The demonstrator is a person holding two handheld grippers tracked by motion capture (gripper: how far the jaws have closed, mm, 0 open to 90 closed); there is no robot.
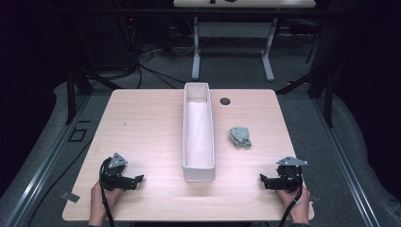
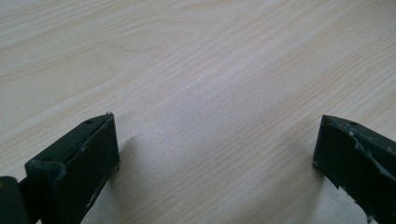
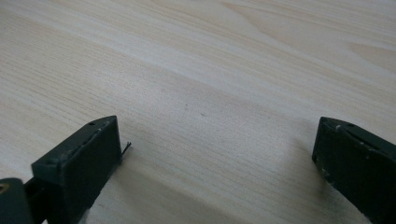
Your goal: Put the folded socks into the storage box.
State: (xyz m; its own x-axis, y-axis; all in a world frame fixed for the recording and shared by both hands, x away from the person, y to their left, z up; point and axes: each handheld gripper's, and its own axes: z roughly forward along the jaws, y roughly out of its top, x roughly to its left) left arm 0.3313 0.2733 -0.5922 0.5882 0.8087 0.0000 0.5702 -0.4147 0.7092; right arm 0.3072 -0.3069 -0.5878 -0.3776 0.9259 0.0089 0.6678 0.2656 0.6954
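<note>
A long white open bin (image 1: 198, 135) stands lengthwise in the middle of the light wooden table (image 1: 142, 118). A crumpled grey-green cloth (image 1: 240, 137) lies to its right. My left gripper (image 1: 138, 180) rests on the table near the front left, held by a hand, its jaws pointing toward the bin. My right gripper (image 1: 263, 180) rests near the front right, jaws pointing left toward the bin. In the left gripper view the left gripper (image 2: 217, 154) stands open over bare wood. In the right gripper view the right gripper (image 3: 217, 156) is open too, nothing between its jaws.
A round dark cable hole (image 1: 225, 101) sits in the table behind the cloth. Beyond the table there is a white desk frame (image 1: 231, 38) and cables on a dark floor. Metal rails (image 1: 42, 156) run along both sides of the table.
</note>
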